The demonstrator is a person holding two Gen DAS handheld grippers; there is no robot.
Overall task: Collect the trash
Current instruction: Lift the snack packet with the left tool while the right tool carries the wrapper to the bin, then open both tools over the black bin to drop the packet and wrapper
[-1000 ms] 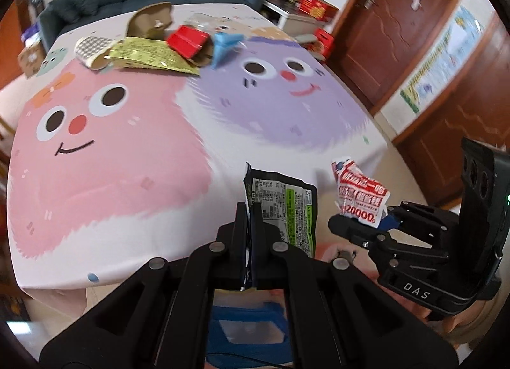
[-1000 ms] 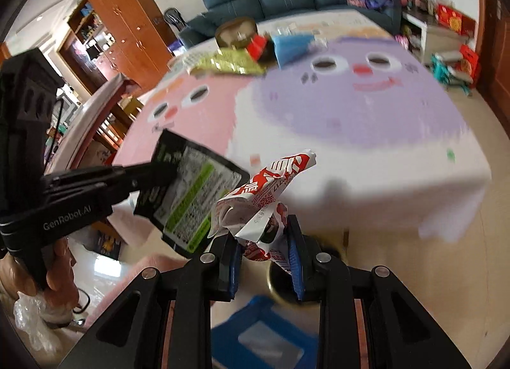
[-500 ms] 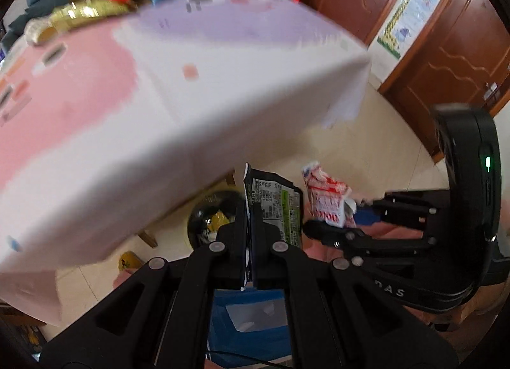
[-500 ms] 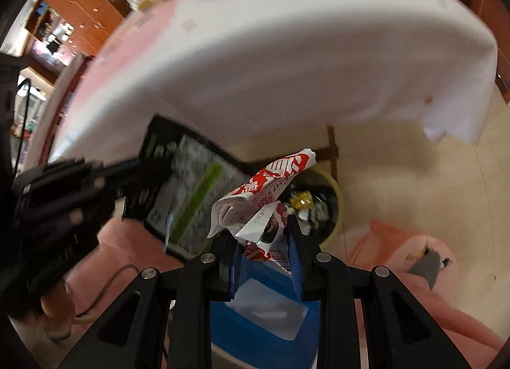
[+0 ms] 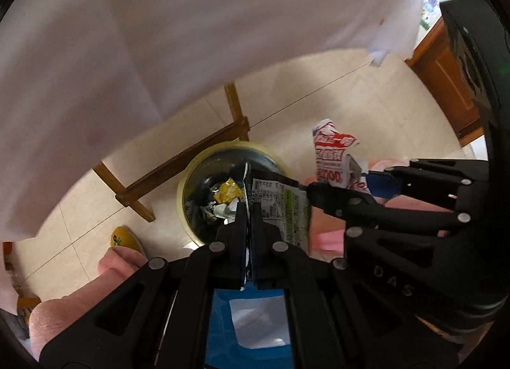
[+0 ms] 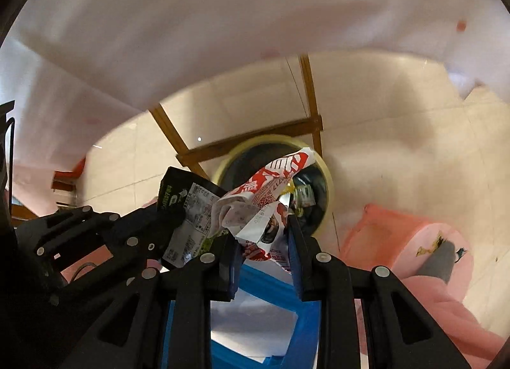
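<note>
My left gripper (image 5: 248,211) is shut on a black and green snack packet (image 5: 282,206), held just above the rim of a yellow-rimmed trash bin (image 5: 191,171) on the floor. The bin holds several crumpled wrappers. My right gripper (image 6: 263,232) is shut on a crumpled red and white wrapper (image 6: 264,190), also over the bin (image 6: 328,181). The right gripper shows in the left wrist view (image 5: 334,190) with its wrapper (image 5: 331,158), close beside the packet. The left gripper shows in the right wrist view (image 6: 172,216) holding the packet (image 6: 191,206).
The white tablecloth (image 5: 191,34) hangs overhead across the top of both views. Wooden table legs and a crossbar (image 5: 178,165) stand right behind the bin. A pink slipper and leg (image 6: 430,251) lie to the right on the tiled floor (image 6: 398,120).
Both grippers have dropped from tabletop height to below the table edge, carrying their wrappers. The bin has come into view and now sits directly ahead, closer than half a second ago.
</note>
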